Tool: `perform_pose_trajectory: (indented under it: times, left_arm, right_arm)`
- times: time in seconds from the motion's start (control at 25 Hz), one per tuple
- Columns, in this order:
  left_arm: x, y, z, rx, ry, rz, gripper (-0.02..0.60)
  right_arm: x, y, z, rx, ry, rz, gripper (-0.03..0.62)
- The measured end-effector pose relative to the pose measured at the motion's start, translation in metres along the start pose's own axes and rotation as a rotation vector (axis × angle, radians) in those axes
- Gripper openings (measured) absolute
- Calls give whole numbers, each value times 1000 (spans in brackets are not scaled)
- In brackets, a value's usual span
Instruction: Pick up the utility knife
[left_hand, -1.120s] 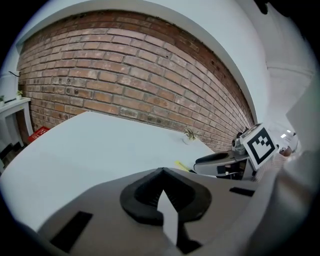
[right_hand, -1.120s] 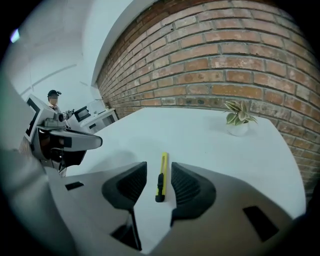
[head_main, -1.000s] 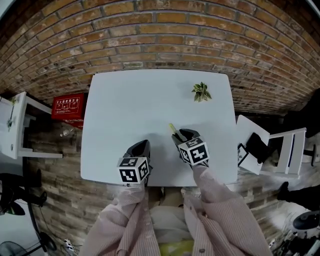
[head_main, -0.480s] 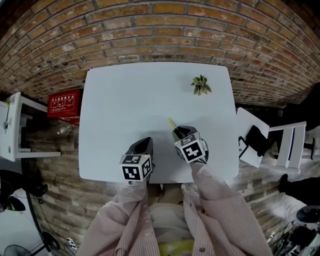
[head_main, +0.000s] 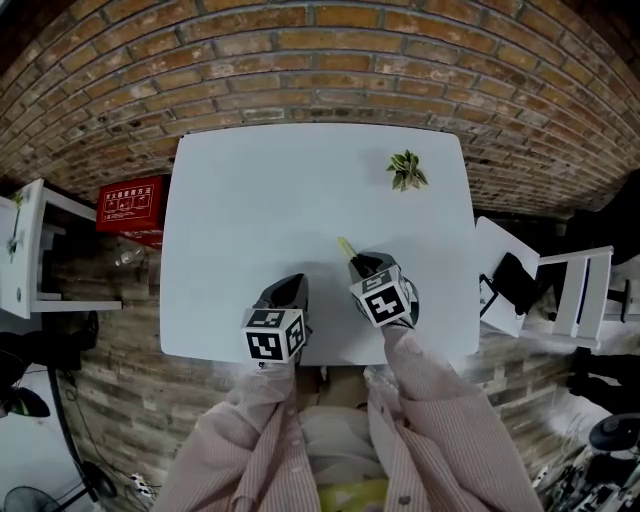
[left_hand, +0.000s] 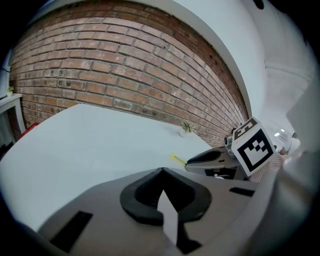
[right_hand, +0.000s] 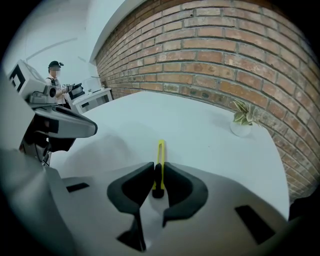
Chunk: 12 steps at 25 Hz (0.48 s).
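The utility knife (head_main: 345, 249) is slim and yellow with a black slider, and lies on the white table (head_main: 250, 190). Its near end sits between the pads of my right gripper (head_main: 361, 267). In the right gripper view the jaws are closing, and both pads touch the knife (right_hand: 160, 152) at its black part. My right gripper (right_hand: 159, 172) points steeply down at the table. My left gripper (head_main: 289, 291) rests to the left near the front edge, shut with nothing in it. The left gripper view shows its own tips (left_hand: 161, 172) together, with the knife (left_hand: 177, 159) beyond them.
A small potted plant (head_main: 405, 170) stands at the table's far right. A brick wall (head_main: 320, 60) runs behind the table. On the floor are a red box (head_main: 131, 208) at the left and a white chair (head_main: 560, 290) at the right. A person (right_hand: 54, 82) stands far off.
The right gripper's marker cube has rolled slightly over the knife's near end. The left gripper and the knife stay where they were.
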<state>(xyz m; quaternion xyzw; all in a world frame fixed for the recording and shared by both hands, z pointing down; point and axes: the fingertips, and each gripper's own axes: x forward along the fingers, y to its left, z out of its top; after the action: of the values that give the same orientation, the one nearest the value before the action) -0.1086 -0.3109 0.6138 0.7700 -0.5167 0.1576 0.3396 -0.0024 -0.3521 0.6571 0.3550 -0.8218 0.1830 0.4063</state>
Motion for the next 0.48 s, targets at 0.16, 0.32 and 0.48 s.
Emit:
perform_pose_trajectory:
  times: [0.16,0.32,0.48]
  left_arm:
    - [-4,1,2,5,-11,1,-8]
    - [-9,4,9,21,-44,1,-8]
    - [-17,4,17,57,-88,-8,-9]
  right_arm:
    - [0,2,2,6,-20,-5,64]
    - [-4,4,7,30,-80,-1,64]
    - [-17,3,14,74,-142,2,64]
